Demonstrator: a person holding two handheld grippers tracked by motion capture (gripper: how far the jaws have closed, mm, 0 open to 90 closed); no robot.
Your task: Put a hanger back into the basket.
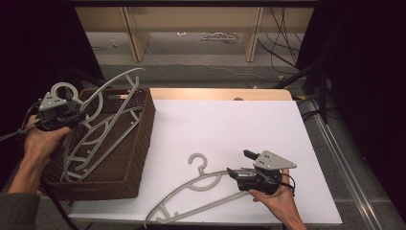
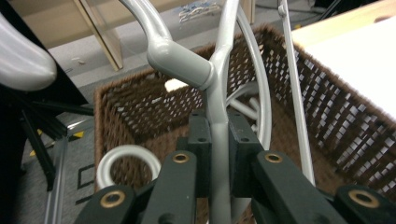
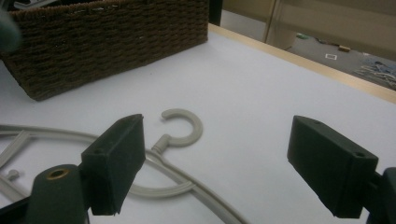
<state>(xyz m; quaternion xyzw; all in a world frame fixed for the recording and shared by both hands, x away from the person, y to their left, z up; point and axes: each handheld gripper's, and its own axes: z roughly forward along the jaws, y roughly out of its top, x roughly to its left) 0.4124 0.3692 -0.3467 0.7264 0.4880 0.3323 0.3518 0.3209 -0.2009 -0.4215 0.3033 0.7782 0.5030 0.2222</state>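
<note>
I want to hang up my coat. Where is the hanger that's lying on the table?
In the high view the grey hanger lies flat on the white table near its front edge, right of the brown basket, with the right gripper open just above it.

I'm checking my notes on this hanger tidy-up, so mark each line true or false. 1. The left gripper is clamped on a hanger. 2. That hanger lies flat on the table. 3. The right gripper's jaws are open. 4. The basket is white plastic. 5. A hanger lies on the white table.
1. True: the left gripper is shut on the grey hanger.
2. False: it is over the basket.
3. True: the right gripper stands open.
4. False: it is brown wicker.
5. True: the second hanger lies there, on the table.
</note>
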